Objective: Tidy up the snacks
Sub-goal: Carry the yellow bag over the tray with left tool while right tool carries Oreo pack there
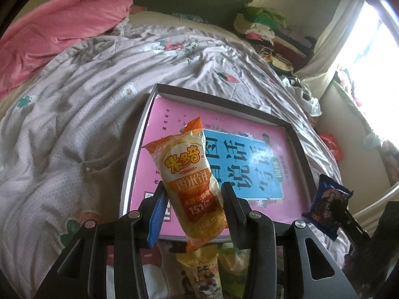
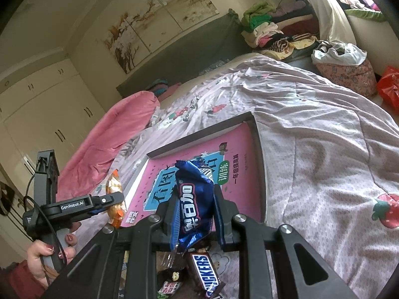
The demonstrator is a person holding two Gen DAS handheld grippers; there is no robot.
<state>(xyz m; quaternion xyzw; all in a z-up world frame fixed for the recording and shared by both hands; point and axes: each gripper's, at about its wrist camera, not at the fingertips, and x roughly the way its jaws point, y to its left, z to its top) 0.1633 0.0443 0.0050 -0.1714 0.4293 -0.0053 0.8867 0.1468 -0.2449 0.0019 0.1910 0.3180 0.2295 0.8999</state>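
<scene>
- The left gripper (image 1: 193, 196) is clamped on an orange rice cracker packet (image 1: 189, 174), held upright at the frame's centre over the tray (image 1: 281, 120).
- The right gripper (image 2: 193, 208) grips a blue chocolate wrapper (image 2: 192, 204), also over the tray's pink lining.
- The tray lies on the bed (image 1: 87, 114).
- A Snickers bar (image 2: 205, 274) lies at the bottom of the right wrist view.

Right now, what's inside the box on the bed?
A pink book with a blue picture lies flat in the box. No snacks show in it. The rice cracker pack and gripper cover the book's near part.
</scene>
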